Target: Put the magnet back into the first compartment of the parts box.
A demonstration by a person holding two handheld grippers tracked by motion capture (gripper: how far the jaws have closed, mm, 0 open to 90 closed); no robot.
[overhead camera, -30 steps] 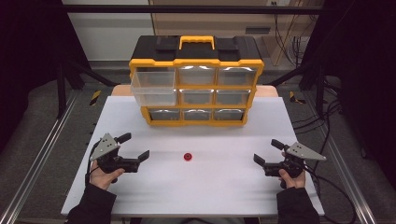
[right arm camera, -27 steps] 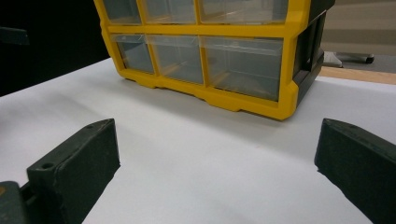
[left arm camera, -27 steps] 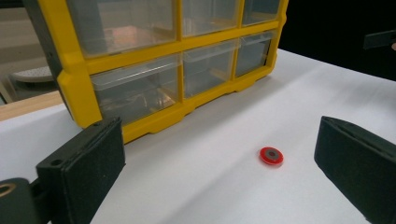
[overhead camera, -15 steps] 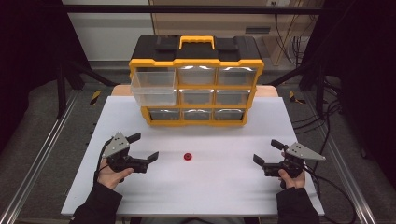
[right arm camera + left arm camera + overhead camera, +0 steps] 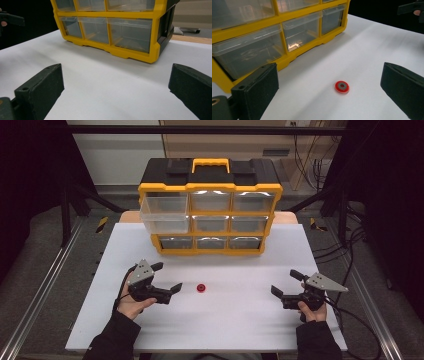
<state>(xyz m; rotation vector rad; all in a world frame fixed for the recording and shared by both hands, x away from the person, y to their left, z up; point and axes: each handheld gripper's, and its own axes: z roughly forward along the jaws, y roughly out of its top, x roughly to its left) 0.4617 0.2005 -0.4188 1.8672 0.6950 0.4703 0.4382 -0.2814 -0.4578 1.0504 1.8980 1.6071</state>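
Note:
A small red ring-shaped washer [image 5: 201, 288] lies flat on the white table, left of centre; it is also in the left gripper view [image 5: 342, 86], ahead and between the jaws. My left gripper [image 5: 167, 277] is open, its tips a short way left of the washer, nothing held. At the table's right side my right gripper [image 5: 286, 283] is open and empty, pointing toward the yellow and black drawer organizer [image 5: 210, 205]. The organizer's top-left clear drawer [image 5: 164, 213] is pulled out.
The organizer stands at the table's far middle, with rows of clear drawers [image 5: 130, 31] facing me. Bare white table [image 5: 235, 320] spreads between and in front of the grippers. Cables [image 5: 350, 315] trail off the right edge. Metal rails [image 5: 35, 300] flank the table.
My left gripper has moved right and slightly forward toward the red washer. The right gripper has stayed put. The washer has not moved.

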